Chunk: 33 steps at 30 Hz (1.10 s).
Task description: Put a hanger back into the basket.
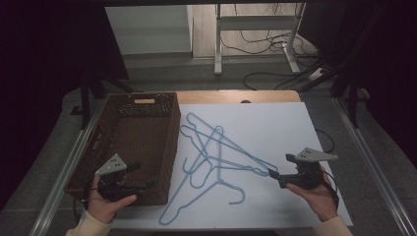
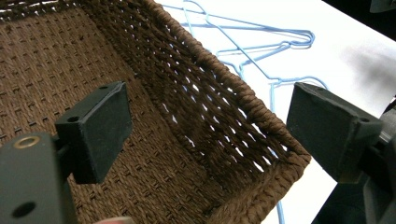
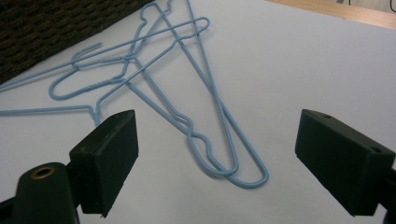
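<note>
Wire hangers (image 1: 216, 162), light blue, several: lay tangled on the white table sheet (image 1: 275, 128), just beside the brown woven basket (image 1: 133, 142). Basket appeared empty; judged, none yet stowed, all work remaining. Left gripper (image 1: 142, 184): jaws spread wide, empty, poised over the basket's near corner. Right gripper (image 1: 271, 173): jaws wide, empty, pointing at the nearest hanger end, apparently not touching. Exact hanger count unclear where wires overlapped.

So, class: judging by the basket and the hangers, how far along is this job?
Nothing looks done: the brown wicker basket holds nothing. All the blue wire hangers lie tangled on the white sheet. The right tool is open, aimed at a hanger end; the left tool is open at the basket's corner. Everything remains.
</note>
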### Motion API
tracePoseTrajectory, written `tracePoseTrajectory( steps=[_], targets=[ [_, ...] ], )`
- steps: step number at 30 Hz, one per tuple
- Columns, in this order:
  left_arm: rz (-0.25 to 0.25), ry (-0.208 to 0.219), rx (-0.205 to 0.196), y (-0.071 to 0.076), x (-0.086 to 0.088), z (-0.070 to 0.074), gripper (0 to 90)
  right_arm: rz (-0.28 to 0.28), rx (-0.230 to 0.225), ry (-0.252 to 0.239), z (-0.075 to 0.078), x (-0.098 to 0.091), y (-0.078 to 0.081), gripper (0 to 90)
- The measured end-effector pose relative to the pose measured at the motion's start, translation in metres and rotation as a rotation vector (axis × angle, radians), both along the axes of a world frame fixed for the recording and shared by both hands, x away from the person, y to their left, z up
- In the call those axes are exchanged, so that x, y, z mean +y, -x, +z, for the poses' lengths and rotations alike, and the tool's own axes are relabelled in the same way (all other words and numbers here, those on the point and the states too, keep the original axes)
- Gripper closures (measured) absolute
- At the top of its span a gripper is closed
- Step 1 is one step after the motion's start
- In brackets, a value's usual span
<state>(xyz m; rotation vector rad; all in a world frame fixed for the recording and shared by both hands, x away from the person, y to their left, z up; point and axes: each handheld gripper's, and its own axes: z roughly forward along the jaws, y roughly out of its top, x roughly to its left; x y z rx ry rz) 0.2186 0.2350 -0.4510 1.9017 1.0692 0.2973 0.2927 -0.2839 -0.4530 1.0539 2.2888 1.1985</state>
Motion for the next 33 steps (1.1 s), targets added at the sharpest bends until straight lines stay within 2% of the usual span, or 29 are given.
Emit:
tracePoseTrajectory(
  steps=[9,15,20,28,33],
  targets=[
    [-0.016,-0.018,-0.011,0.004,-0.005,0.001,15.6,0.023,0.001,0.045,-0.002,0.005,0.004,15.8],
    [-0.022,-0.011,-0.013,0.004,-0.006,0.002,15.7,0.030,-0.003,0.074,-0.002,0.011,0.008,20.3],
    [-0.017,-0.008,-0.007,0.002,-0.004,0.002,15.7,0.059,0.036,0.106,-0.008,0.017,0.003,24.4],
    [-0.019,-0.012,-0.003,0.002,-0.004,0.001,15.8,0.095,0.051,0.109,-0.008,0.028,0.005,27.0],
    [-0.019,-0.012,-0.004,0.002,-0.004,0.001,15.9,0.135,0.099,0.123,-0.012,0.041,0.003,29.7]
  ],
)
